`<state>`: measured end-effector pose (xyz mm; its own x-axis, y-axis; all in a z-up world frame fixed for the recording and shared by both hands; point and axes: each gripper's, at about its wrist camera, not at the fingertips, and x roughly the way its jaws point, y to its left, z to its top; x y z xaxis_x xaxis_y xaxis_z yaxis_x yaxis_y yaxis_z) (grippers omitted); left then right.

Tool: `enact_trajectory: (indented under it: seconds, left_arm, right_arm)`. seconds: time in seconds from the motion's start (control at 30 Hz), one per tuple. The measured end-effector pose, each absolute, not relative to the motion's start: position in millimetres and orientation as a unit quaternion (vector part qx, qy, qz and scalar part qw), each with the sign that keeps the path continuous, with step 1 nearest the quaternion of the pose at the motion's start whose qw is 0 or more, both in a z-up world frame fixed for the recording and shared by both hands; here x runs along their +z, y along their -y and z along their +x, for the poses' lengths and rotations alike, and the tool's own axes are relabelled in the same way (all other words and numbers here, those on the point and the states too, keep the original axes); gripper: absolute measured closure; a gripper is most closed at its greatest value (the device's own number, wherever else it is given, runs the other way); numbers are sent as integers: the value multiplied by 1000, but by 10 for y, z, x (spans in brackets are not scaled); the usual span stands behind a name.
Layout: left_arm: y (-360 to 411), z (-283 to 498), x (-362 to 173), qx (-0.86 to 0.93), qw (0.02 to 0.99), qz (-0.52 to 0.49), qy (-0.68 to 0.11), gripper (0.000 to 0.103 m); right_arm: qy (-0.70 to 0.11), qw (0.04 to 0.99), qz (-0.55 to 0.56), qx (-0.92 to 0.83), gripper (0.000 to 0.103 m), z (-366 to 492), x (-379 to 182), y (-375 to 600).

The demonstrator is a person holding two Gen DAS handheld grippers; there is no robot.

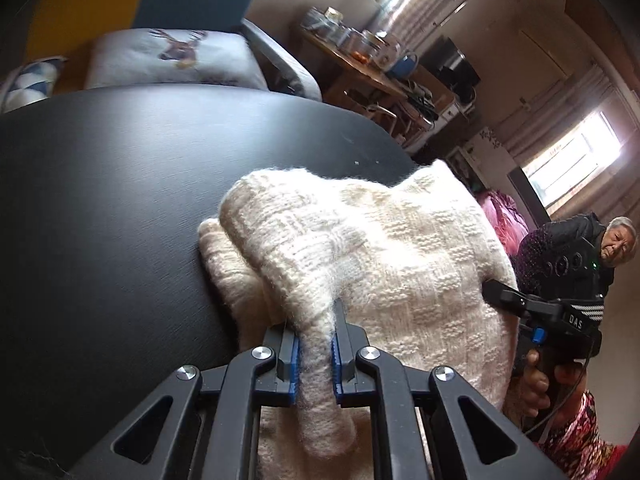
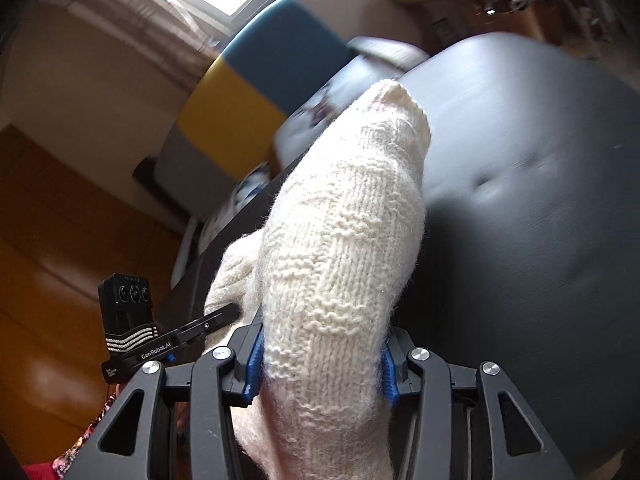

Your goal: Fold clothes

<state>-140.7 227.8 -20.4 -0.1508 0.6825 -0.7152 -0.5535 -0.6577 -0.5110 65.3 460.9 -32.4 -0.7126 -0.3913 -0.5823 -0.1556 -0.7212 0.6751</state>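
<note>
A cream knitted sweater (image 1: 372, 248) lies bunched on the black table (image 1: 100, 208), and both grippers grip it. My left gripper (image 1: 316, 344) is shut on a thin fold of the knit between its blue pads. In the right wrist view, a thick roll of the same sweater (image 2: 340, 240) fills the jaws of my right gripper (image 2: 320, 364), which is shut on it. The right gripper's body (image 1: 548, 316) shows at the sweater's right edge in the left wrist view, held by a hand (image 1: 532, 384). The left gripper's body (image 2: 160, 344) appears at the left of the right wrist view.
A sofa with a deer-print cushion (image 1: 176, 60) stands behind the table. A cluttered wooden side table (image 1: 368, 64) is at the back right. A second person (image 1: 580, 252) sits at the far right. The black table (image 2: 540, 200) stretches bare to the right of the sweater.
</note>
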Motion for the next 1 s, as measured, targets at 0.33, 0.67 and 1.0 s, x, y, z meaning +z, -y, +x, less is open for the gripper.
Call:
enact_trajectory:
  seconds: [0.33,0.67,1.0]
  left_arm:
    - [-3474,-1611,-122,749,429,-504,-3,92]
    - [-4042,-1659,-183,755,422,-501,-39,92]
    - [-4090,-1641,-253,765,416,-489,-47,81]
  right_arm:
    - [396,-6,327,-858,57,718,-408,-5983]
    - [418,-59,313,-850,57,605,-513,-6452]
    - [402,-111,326,-848,38,247,-543,-6356]
